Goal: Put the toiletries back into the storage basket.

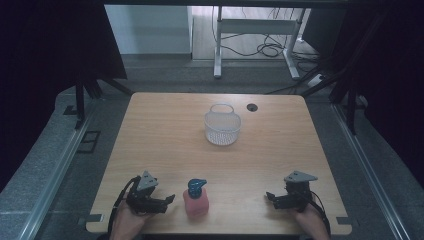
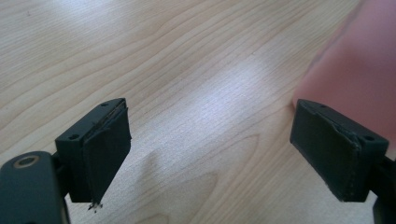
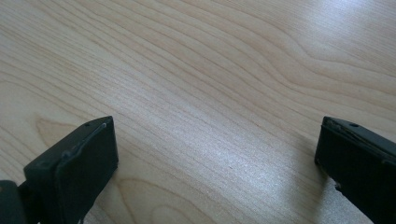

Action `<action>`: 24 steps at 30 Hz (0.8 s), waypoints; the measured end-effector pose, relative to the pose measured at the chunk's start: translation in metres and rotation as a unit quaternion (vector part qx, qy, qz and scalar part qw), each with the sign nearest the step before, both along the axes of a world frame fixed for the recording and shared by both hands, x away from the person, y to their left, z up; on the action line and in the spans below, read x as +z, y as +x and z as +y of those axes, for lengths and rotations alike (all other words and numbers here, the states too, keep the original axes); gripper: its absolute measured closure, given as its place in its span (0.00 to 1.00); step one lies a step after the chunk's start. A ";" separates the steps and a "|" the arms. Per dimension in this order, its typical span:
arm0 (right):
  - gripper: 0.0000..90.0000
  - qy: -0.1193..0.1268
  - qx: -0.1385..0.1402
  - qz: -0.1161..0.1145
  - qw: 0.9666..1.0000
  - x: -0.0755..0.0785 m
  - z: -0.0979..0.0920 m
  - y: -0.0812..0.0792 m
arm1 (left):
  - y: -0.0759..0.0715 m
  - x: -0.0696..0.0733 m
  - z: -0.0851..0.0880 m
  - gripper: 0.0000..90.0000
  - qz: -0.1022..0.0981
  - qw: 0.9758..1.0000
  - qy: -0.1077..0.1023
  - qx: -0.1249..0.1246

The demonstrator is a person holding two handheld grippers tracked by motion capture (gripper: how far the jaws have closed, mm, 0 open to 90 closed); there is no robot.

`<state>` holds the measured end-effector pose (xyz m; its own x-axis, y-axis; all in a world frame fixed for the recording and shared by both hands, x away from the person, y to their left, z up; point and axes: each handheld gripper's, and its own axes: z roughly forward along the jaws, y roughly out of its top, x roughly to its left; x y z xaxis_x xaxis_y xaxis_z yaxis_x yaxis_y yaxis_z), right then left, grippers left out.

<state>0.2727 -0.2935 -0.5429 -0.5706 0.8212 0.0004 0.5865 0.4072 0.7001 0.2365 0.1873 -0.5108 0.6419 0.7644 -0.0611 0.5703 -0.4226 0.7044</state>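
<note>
Pink soap bottle [image 1: 196,202] w/ blue pump standing upright at near edge of worktop [image 1: 165,135], between both tongs. Left tongs [image 1: 167,201] spread wide, just beside bottle, not touching. Right tongs [image 1: 270,196] also wide apart, nothing between, well off to bottle's right. White mesh basket [image 1: 222,125] further back.

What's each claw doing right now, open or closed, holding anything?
Left claw: open, empty, beside the pink bottle.
Right claw: open, empty.

No lettering seems readable on anything here.
</note>
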 end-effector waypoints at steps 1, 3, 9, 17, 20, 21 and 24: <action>0.00 0.000 0.000 0.000 1.000 0.000 0.000 0.000 | -0.001 0.001 0.000 0.13 0.000 1.000 0.000 -0.003; 0.00 0.000 0.000 0.000 1.000 0.000 0.000 0.000 | -0.002 0.003 0.001 0.13 0.000 1.000 -0.002 -0.007; 0.00 0.000 0.000 0.000 1.000 0.000 0.000 0.000 | -0.007 0.008 0.003 0.13 0.000 1.000 -0.005 -0.020; 0.00 0.000 0.001 -0.001 1.000 0.000 0.000 0.000 | -0.013 0.016 0.001 0.14 0.003 0.999 -0.003 -0.040; 0.00 0.000 0.000 0.000 1.000 0.000 0.000 0.000 | -0.016 0.020 0.001 0.14 0.001 0.999 -0.010 -0.044; 0.00 0.000 0.000 0.000 1.000 0.000 0.000 0.000 | -0.017 0.022 0.001 0.14 0.001 0.999 -0.014 -0.047; 0.00 0.000 0.000 0.000 1.000 0.000 0.000 0.000 | -0.020 0.027 -0.001 0.15 -0.004 0.998 -0.024 -0.056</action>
